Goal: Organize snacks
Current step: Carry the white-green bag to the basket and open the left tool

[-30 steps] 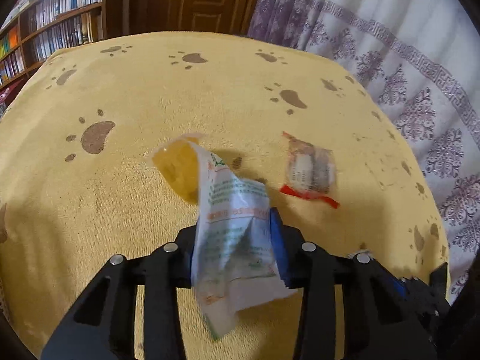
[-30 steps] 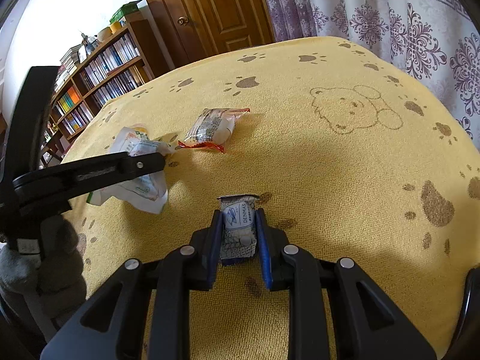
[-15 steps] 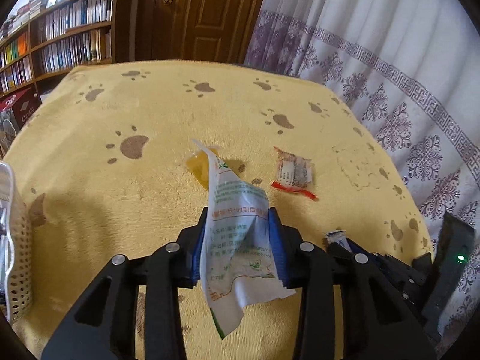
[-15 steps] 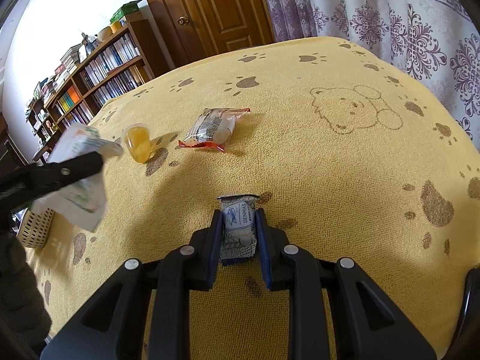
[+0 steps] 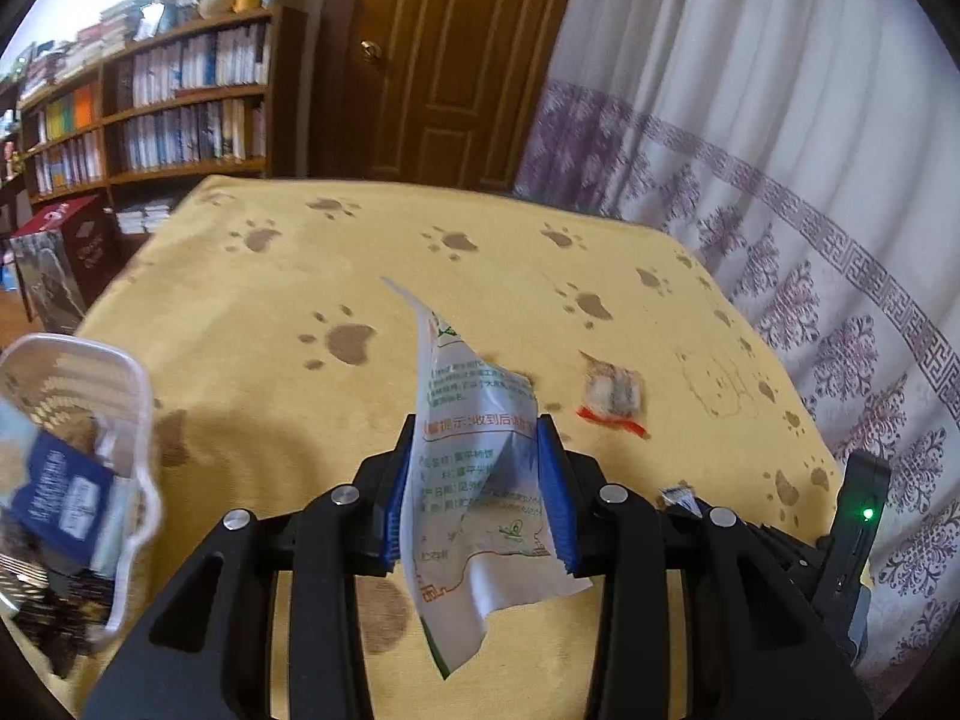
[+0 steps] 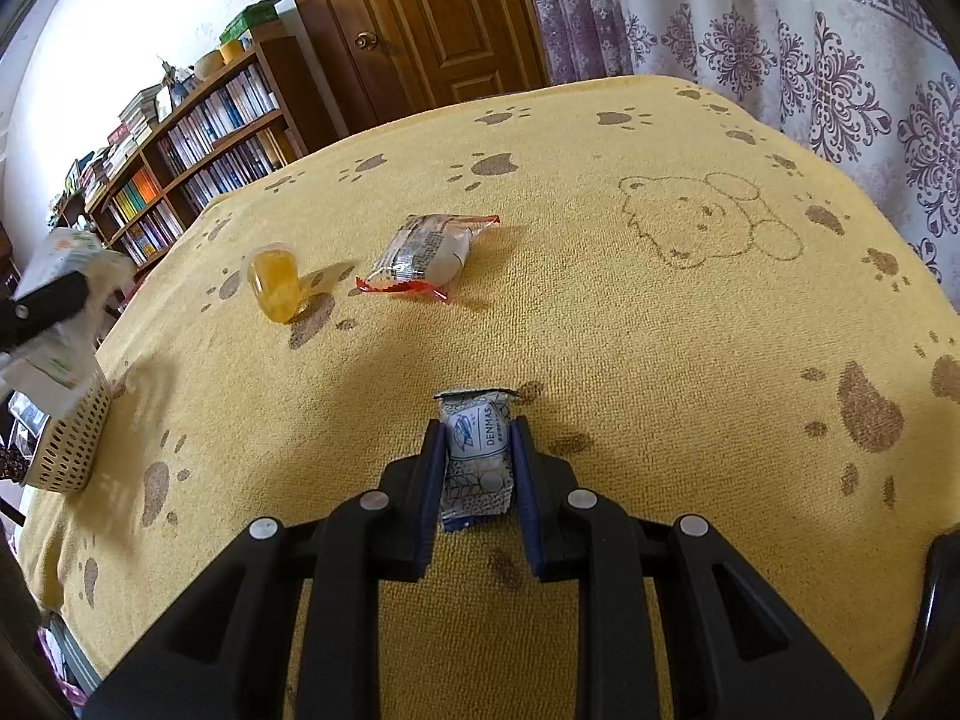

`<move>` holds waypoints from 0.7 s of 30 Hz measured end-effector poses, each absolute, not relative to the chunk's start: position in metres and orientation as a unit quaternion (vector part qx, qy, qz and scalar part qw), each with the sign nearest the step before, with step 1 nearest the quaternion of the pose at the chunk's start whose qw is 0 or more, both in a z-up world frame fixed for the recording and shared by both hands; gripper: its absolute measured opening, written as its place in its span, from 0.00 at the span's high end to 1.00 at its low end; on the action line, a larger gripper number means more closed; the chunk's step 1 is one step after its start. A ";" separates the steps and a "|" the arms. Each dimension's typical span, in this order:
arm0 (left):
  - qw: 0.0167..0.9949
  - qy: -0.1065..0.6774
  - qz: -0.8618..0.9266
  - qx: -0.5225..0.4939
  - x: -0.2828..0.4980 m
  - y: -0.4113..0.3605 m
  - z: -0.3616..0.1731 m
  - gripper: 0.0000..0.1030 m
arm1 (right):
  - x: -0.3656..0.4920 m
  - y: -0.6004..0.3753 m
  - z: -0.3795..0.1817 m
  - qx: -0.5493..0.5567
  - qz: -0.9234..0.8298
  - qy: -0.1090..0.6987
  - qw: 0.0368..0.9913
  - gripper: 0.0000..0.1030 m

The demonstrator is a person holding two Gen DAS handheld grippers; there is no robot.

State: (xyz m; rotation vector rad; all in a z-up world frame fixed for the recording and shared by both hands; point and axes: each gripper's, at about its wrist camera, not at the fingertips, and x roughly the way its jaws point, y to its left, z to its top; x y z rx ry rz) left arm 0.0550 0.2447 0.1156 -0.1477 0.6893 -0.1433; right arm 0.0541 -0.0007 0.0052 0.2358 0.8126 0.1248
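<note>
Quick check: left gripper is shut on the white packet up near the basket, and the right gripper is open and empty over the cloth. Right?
Not quite. The left gripper is shut on the white packet near the basket, but the right gripper is not empty: the right wrist view shows it shut on a small blue-and-white snack packet over the cloth.

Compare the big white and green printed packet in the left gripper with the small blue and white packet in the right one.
The white and green printed packet is large, crumpled and floppy, sticking out well past the fingers; the small blue and white packet is compact, plump and barely pokes out beyond them. Both are sealed snacks, each clamped in a gripper above the yellow paw-print cloth.
</note>
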 end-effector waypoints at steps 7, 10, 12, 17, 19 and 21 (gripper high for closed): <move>0.946 0.309 -0.004 -0.098 0.045 0.307 0.138 0.63 | 0.053 0.000 0.005 0.111 0.058 0.394 0.911 0.78; 0.947 0.302 0.025 -0.110 0.043 0.336 0.142 0.63 | 0.053 0.001 0.005 0.110 0.056 0.394 0.911 0.78; 0.946 0.299 0.044 -0.122 0.042 0.355 0.143 0.63 | 0.053 0.001 0.005 0.107 0.055 0.395 0.911 0.78; 0.945 0.284 0.087 -0.139 0.041 0.395 0.148 0.63 | 0.054 0.002 0.005 0.102 0.053 0.395 0.911 0.78; 0.944 0.279 0.102 -0.146 0.040 0.409 0.150 0.60 | 0.053 0.003 0.005 0.100 0.051 0.396 0.911 0.78; 0.941 0.275 0.117 -0.157 0.038 0.422 0.149 0.51 | 0.054 0.004 0.005 0.097 0.050 0.396 0.912 0.78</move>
